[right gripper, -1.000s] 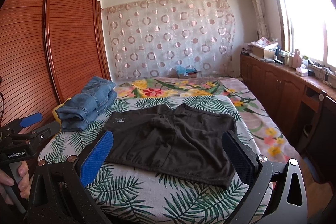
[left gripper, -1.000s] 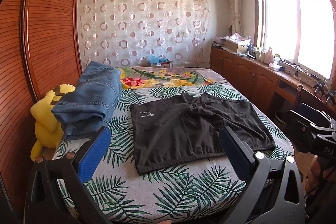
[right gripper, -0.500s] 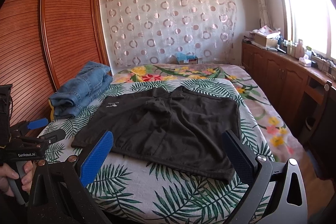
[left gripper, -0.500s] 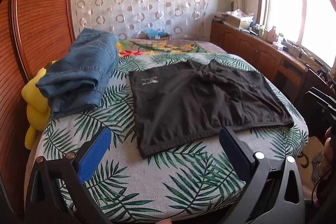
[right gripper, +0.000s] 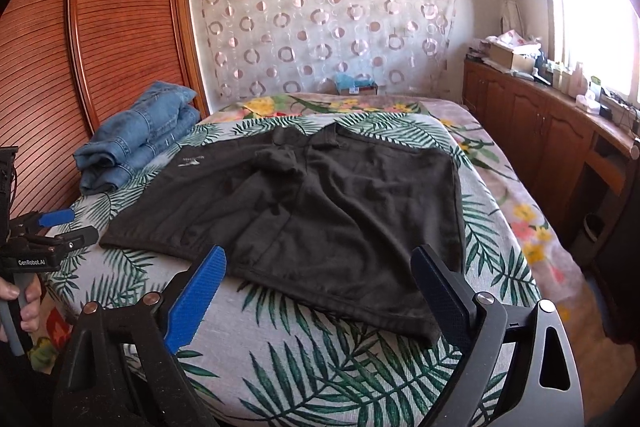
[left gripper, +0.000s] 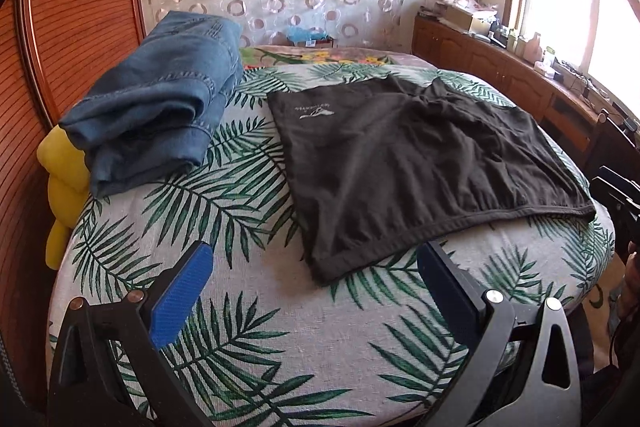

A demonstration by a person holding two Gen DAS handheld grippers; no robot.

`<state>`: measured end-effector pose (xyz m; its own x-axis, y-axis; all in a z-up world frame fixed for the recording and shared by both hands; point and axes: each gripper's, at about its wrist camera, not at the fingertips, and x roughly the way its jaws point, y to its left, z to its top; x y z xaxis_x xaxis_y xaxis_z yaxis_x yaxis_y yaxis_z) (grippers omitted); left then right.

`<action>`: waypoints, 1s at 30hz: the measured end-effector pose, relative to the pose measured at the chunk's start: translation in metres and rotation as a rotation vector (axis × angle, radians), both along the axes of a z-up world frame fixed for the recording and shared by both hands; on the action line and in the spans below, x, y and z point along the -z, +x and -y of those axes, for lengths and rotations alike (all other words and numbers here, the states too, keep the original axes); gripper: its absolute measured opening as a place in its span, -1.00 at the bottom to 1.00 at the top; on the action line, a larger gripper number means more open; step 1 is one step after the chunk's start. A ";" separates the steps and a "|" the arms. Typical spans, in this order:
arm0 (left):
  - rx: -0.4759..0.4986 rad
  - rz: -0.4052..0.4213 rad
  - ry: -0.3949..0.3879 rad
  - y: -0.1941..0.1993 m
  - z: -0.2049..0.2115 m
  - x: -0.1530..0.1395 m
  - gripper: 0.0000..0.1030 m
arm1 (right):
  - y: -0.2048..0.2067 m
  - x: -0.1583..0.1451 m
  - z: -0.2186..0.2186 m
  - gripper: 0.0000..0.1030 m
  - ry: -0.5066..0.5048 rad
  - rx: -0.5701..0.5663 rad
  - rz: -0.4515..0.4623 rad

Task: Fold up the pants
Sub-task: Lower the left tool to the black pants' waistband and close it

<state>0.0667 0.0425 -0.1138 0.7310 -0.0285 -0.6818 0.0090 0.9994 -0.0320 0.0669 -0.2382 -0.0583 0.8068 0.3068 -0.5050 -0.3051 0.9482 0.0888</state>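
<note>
Black pants [left gripper: 404, 163] lie spread flat on the leaf-print bed cover [left gripper: 248, 311], waistband toward the near edge, a small white logo [left gripper: 314, 111] near one far corner; its lettering is too small to read. Left gripper [left gripper: 312, 279] hovers above the near hem with its jaws wide and nothing between the blue pads [left gripper: 182, 293]. Right gripper [right gripper: 316, 287] hangs over the opposite near corner, its jaws closing from wide, with no cloth between them. Folded blue jeans [left gripper: 160, 107] rest at the left edge, partly covering a yellow plush toy [left gripper: 64, 183] whose shape cannot be made out. In the right wrist view the hand [right gripper: 22, 303] gripping the left gripper's handle is cut off by the frame edge. Items on the wooden sideboard [right gripper: 536, 131] are washed out by window glare.
</note>
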 end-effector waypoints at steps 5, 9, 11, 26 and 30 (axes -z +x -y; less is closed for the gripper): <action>-0.004 -0.018 -0.045 0.002 -0.010 0.007 0.81 | 0.000 0.000 -0.005 0.81 0.001 0.002 -0.022; -0.003 -0.014 -0.051 0.002 -0.014 0.007 0.60 | -0.005 -0.003 -0.007 0.81 0.012 -0.001 -0.039; 0.002 -0.021 -0.067 0.003 -0.015 0.008 0.42 | -0.007 -0.003 -0.006 0.81 0.018 -0.003 -0.042; 0.037 -0.070 -0.084 0.005 -0.011 0.019 -0.28 | 0.002 -0.001 -0.004 0.81 0.013 -0.023 -0.044; 0.059 -0.065 -0.092 0.008 -0.008 0.018 -0.61 | 0.011 0.002 -0.002 0.81 0.008 -0.023 -0.072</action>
<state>0.0744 0.0506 -0.1315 0.6806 -0.1349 -0.7201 0.0626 0.9900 -0.1263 0.0775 -0.2359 -0.0607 0.7613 0.3288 -0.5589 -0.3191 0.9403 0.1185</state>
